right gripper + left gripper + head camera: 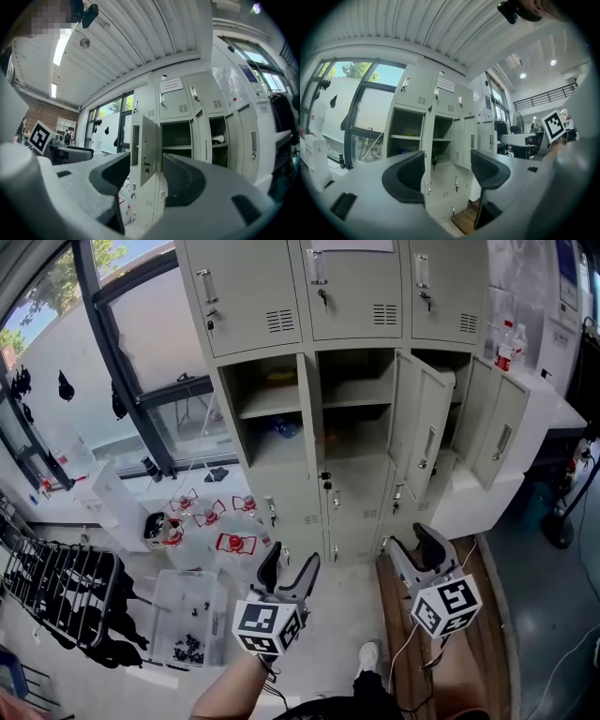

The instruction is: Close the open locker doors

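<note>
A grey locker bank (347, 296) stands ahead, its top row shut. In the middle row three compartments are open. The left door (308, 418) points straight out, edge-on, with keys hanging at its lock. The middle door (419, 423) and the right door (498, 427) swing out to the right. My left gripper (289, 573) is open and empty, well short of the lockers. The right gripper (419, 545) is open and empty too, below the middle door. Between the left gripper (447, 173) jaws show the open compartments (407, 136). The right gripper (143, 180) frames the left door (147, 152).
Red-handled items (234, 542) and a clear bin (187, 620) lie on the floor at left, beside a black rack (56, 592). A wooden board (469, 652) lies under the right gripper. A white counter (548, 399) with a bottle (506, 345) stands at right. A shoe (368, 654) shows below.
</note>
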`<action>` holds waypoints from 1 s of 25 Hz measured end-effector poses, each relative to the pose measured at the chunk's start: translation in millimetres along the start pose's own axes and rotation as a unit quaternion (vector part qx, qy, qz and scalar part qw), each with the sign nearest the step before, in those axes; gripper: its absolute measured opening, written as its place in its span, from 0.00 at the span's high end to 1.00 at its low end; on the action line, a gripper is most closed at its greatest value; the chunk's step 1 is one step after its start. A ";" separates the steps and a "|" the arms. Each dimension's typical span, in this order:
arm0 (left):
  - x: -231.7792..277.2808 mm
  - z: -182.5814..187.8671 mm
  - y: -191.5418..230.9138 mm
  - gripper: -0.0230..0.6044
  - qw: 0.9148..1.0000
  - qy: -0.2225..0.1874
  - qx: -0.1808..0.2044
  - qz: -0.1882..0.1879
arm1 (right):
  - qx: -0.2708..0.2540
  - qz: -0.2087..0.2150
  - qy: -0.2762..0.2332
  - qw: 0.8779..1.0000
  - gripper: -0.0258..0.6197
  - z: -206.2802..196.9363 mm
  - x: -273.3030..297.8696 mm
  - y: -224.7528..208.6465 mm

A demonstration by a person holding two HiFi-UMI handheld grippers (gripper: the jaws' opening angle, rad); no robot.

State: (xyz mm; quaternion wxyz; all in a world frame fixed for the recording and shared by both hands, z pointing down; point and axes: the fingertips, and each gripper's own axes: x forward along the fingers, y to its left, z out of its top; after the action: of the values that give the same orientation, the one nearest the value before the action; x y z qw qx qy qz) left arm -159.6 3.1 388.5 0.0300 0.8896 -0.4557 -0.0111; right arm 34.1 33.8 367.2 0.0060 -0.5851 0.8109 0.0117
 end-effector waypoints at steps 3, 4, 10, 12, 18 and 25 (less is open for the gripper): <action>28.9 -1.2 3.8 0.49 1.000 0.003 -0.001 0.014 | 0.004 0.015 0.000 1.000 0.64 -2.2 25.6 -22.0; 38.9 -0.9 5.3 0.49 1.000 0.004 -0.001 0.019 | 0.005 0.021 0.000 1.000 0.64 -2.9 34.9 -29.2; 96.5 2.2 16.4 0.49 0.999 0.003 0.002 0.048 | 0.014 0.061 0.004 0.998 0.64 -10.6 92.4 -64.2; 113.6 2.5 19.6 0.49 0.998 0.004 0.003 0.057 | 0.014 0.075 0.006 0.997 0.64 -12.4 109.0 -72.7; 156.2 6.7 27.6 0.49 0.996 -0.002 0.001 0.085 | 0.010 0.110 0.007 0.994 0.64 -11.3 145.4 -97.0; 187.4 14.0 28.5 0.49 0.993 -0.014 0.004 0.115 | -0.001 0.147 0.008 0.989 0.64 -10.5 164.8 -116.1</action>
State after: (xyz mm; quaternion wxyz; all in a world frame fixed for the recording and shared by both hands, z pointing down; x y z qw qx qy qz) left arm -73.8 -166.2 377.7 0.0205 0.8310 -0.5556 -0.0182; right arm 92.3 -159.4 372.5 -0.0024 -0.4592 0.8883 0.0086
